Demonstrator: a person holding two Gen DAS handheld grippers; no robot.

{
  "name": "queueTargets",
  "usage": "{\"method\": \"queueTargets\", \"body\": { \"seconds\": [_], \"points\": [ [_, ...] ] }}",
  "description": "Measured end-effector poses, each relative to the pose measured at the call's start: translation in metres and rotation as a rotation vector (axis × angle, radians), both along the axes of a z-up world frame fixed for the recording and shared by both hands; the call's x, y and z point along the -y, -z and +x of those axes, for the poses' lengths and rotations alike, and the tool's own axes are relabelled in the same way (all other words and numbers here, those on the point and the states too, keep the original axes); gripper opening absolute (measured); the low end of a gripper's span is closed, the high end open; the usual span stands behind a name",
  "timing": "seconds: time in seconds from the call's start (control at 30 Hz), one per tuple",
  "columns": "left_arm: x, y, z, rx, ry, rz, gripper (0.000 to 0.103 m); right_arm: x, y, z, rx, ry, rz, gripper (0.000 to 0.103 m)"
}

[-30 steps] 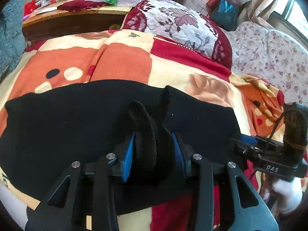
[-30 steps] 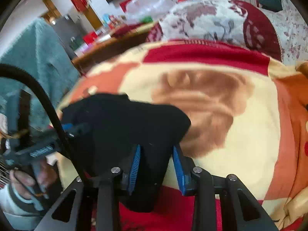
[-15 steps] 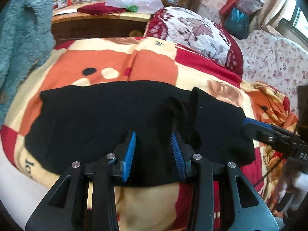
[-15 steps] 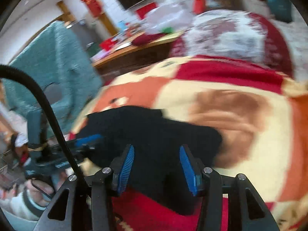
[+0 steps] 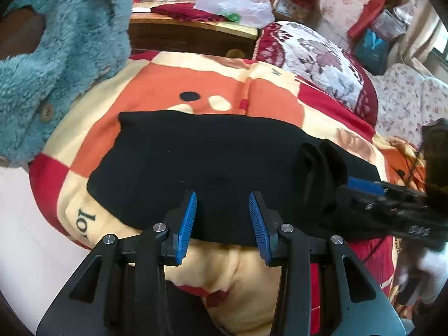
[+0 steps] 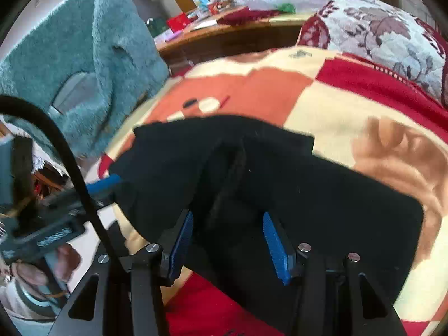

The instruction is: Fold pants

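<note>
Black pants (image 5: 210, 154) lie folded in a wide band across the orange, cream and red blanket (image 5: 196, 78). My left gripper (image 5: 221, 196) hovers open over their near edge with nothing pinched between its blue pads. A raised ridge of cloth (image 5: 322, 162) stands up at the right end of the pants, by the right gripper's blue fingertip (image 5: 361, 184). In the right wrist view that ridge (image 6: 235, 168) runs between the jaws of my right gripper (image 6: 227, 214), which are opening, and the pads stand clear of the pants (image 6: 322, 196). The left gripper's fingertip (image 6: 103, 182) shows at the left.
A teal fluffy garment (image 5: 56, 56) hangs beside the bed at the left. A floral pillow (image 5: 316, 56) lies at the far right of the bed. Behind it a wooden table (image 5: 190, 33) carries a plastic bag (image 5: 232, 2). White floor (image 5: 22, 224) borders the bed's left edge.
My left gripper let go of the fold it pinched and drew back toward the near edge. The right gripper's jaws widened off the cloth. The pants settled flatter on the blanket.
</note>
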State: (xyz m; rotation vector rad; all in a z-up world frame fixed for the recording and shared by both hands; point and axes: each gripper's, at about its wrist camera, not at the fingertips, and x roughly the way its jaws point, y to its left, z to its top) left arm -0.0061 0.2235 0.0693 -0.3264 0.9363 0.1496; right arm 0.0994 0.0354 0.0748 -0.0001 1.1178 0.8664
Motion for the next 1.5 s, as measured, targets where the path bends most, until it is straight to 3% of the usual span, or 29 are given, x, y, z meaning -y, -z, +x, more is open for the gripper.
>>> {"method": "queueTargets", "body": {
  "seconds": [0.27, 0.4, 0.43, 0.57, 0.67, 0.77, 1.07, 1.5],
  "points": [
    [-0.013, -0.002, -0.011, 0.008, -0.03, -0.013, 0.039, -0.008, -0.004, -0.002, -0.01, 0.004, 0.002, 0.052],
    [-0.031, 0.0, -0.021, 0.004, -0.08, -0.066, 0.039, -0.014, -0.009, -0.004, 0.0, -0.013, 0.006, 0.052],
    [-0.036, 0.001, -0.025, 0.009, -0.095, -0.09, 0.039, -0.016, -0.012, -0.005, 0.005, -0.02, 0.009, 0.052],
    [-0.061, 0.01, -0.043, 0.041, -0.164, -0.241, 0.058, -0.027, -0.016, -0.004, 0.014, -0.05, 0.013, 0.053],
    [-0.073, 0.018, -0.05, 0.04, -0.205, -0.323, 0.058, -0.039, -0.017, -0.003, 0.019, -0.071, 0.013, 0.053],
    [-0.079, 0.022, -0.054, 0.043, -0.23, -0.357, 0.058, -0.053, -0.017, 0.0, 0.013, -0.092, 0.024, 0.053],
    [-0.087, 0.035, -0.053, 0.033, -0.275, -0.396, 0.058, -0.123, -0.021, 0.009, 0.065, -0.258, -0.015, 0.054],
    [-0.098, 0.044, -0.043, 0.077, -0.303, -0.444, 0.059, -0.197, 0.009, 0.037, 0.007, -0.37, -0.038, 0.059]
  ]
}}
